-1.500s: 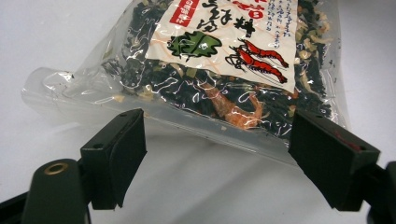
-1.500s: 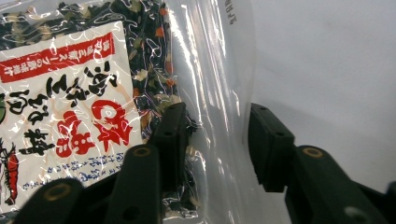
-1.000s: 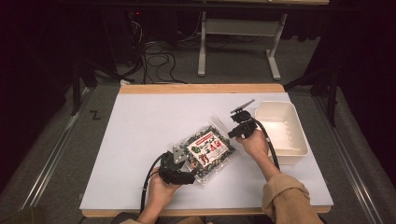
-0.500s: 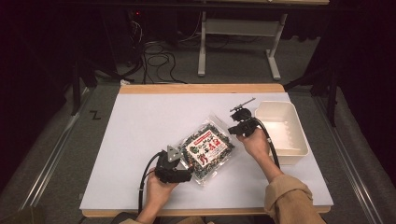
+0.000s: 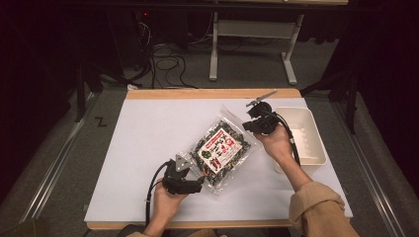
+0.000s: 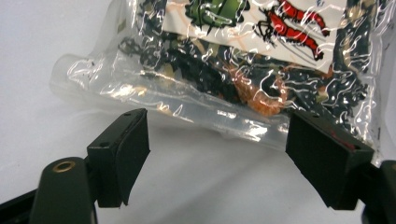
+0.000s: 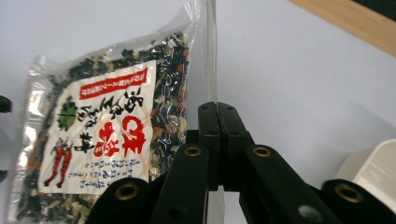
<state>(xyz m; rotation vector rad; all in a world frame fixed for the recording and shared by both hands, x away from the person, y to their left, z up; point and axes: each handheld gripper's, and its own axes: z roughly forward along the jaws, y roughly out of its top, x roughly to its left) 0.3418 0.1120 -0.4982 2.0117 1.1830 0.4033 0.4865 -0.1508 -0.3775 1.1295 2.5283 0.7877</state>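
Bag (image 5: 221, 151) of dried, dark green mix with a white and red label lies slanted near the middle of the white table (image 5: 148, 128), its near corner by my left gripper (image 5: 197, 183) and its far corner at my right gripper (image 5: 248, 125). On the left, I see my left hand (image 5: 165, 202) low over the mat near the front edge, a black cable trailing from it. From the left gripper view, the left gripper (image 6: 217, 154) has its jaws spread wide; the clear sealed edge of the bag (image 6: 224, 84) runs across just beyond the pads (image 6: 133, 144), and nothing is pinched between them. In the middle, the bag's far side looks raised off the mat, while its near side stays low. On the right, the right gripper view shows the right gripper (image 7: 218, 108) with its jaws pressed together on the clear seam at the bag's (image 7: 107, 135) edge, so I have the bag held there. My right hand (image 5: 274, 142) sits just left of a white bin (image 5: 316, 148), which stands at the table's right side, apart from the bag.
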